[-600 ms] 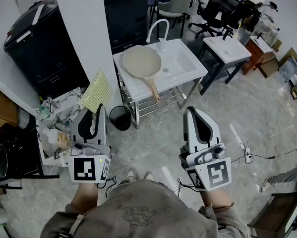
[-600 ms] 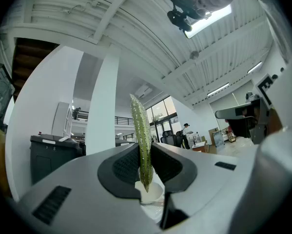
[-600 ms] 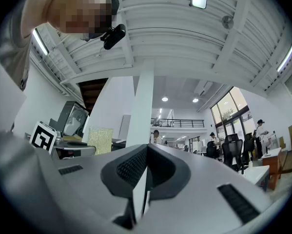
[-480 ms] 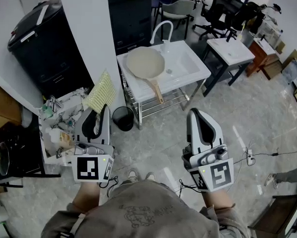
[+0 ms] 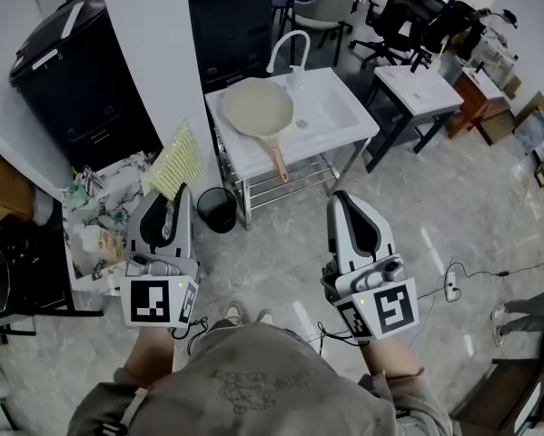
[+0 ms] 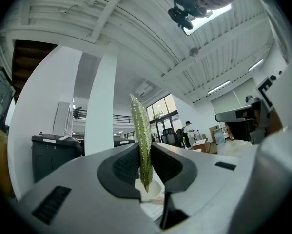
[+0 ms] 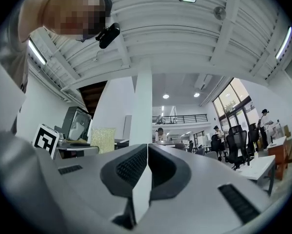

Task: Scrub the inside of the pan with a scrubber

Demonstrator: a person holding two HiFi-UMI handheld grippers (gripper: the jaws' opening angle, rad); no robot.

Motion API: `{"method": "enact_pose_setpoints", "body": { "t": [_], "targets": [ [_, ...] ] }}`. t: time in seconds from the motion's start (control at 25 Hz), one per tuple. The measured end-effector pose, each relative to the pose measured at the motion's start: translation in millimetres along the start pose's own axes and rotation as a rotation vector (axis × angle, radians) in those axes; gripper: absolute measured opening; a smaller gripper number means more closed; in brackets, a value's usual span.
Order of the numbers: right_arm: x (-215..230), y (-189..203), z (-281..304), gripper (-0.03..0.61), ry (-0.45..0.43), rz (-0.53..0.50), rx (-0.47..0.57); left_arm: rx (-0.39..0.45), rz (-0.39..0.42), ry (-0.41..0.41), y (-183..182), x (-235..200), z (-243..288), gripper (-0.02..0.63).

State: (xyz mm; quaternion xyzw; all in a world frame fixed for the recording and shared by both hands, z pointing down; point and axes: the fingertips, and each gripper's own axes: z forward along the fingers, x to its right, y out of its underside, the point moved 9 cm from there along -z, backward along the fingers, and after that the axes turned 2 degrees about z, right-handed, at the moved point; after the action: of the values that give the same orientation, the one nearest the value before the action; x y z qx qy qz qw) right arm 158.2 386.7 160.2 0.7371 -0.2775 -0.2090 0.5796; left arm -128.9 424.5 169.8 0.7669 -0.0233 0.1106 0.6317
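clamping the yellow-green scrubber (image 5: 174, 162) edge-on between its jaws, the left gripper (image 5: 175, 203) points forward, and the scrubber stands up past the jaw tips. beside it, the right gripper (image 5: 346, 205) has its jaws pressed together with nothing between them. each gripper's cube bears a black-and-white square marker (image 5: 152, 302). farther off, the pan (image 5: 258, 107) lies on the left part of a white sink unit (image 5: 344, 139), with its handle toward the person, just beside the basin (image 5: 331, 107). a black bin (image 5: 216, 213) stands on the floor by the unit's legs.

One pan (image 5: 258, 109), seemingly one scrubber (image 5: 175, 162)
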Motion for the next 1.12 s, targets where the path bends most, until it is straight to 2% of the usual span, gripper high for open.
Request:
{"method": "enact_pose_setpoints", "body": {
  "t": [0.64, 1.12],
  "targets": [
    [35.9, 26.7, -3.4, 0.029, -0.062, 0.053, -0.082, -0.036, 0.062, -0.037, 1.8, 25.6, 13.0, 0.075],
    [65.3, 66.2, 38.5, 0.031, -0.076, 0.083, -0.156, -0.055, 0.06, -0.043, 32.1, 18.6, 57.3, 0.075]
  ]
}}
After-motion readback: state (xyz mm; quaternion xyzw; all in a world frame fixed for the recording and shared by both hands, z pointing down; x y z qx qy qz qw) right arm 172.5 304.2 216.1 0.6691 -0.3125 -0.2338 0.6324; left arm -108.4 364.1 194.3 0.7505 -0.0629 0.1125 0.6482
